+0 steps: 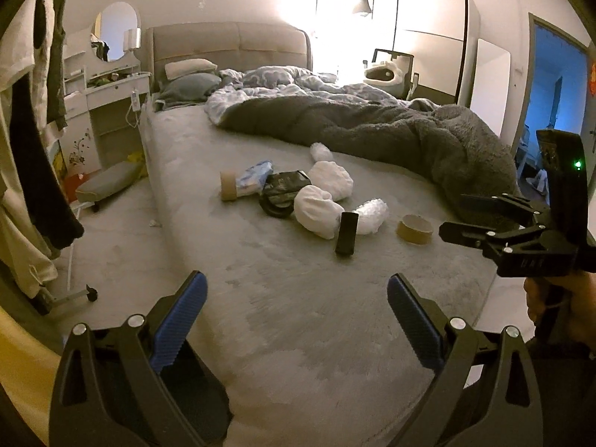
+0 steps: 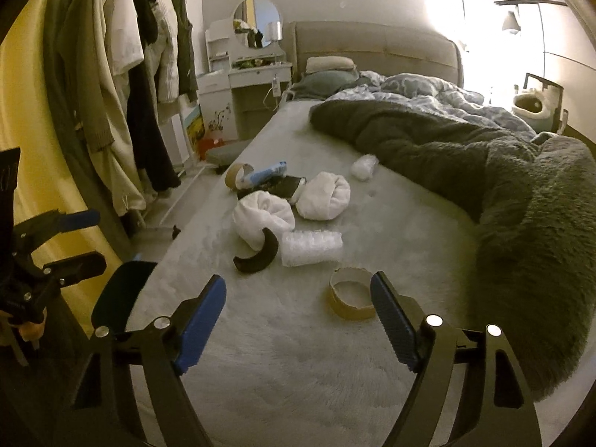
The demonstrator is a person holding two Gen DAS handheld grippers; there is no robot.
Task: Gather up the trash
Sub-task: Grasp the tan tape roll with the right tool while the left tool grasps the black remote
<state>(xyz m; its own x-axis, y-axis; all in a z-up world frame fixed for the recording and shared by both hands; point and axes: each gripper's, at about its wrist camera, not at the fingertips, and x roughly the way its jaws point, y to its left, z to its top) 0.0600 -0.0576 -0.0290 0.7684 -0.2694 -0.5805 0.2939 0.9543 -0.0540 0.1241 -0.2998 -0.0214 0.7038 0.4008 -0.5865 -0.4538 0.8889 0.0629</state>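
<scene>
Overhead, both the left claw and right claw gape empty.

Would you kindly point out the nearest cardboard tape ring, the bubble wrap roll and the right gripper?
cardboard tape ring [image 2: 352, 300]: right wrist view, front rim.
bubble wrap roll [image 2: 312, 247]: right wrist view, middle of its side.
right gripper [image 2: 298, 316]: right wrist view, midway between its fingertips.

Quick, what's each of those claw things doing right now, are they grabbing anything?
Left gripper: open, holding nothing, above the bed.
Right gripper: open, holding nothing; the cardboard tape ring lies just ahead, untouched.
</scene>
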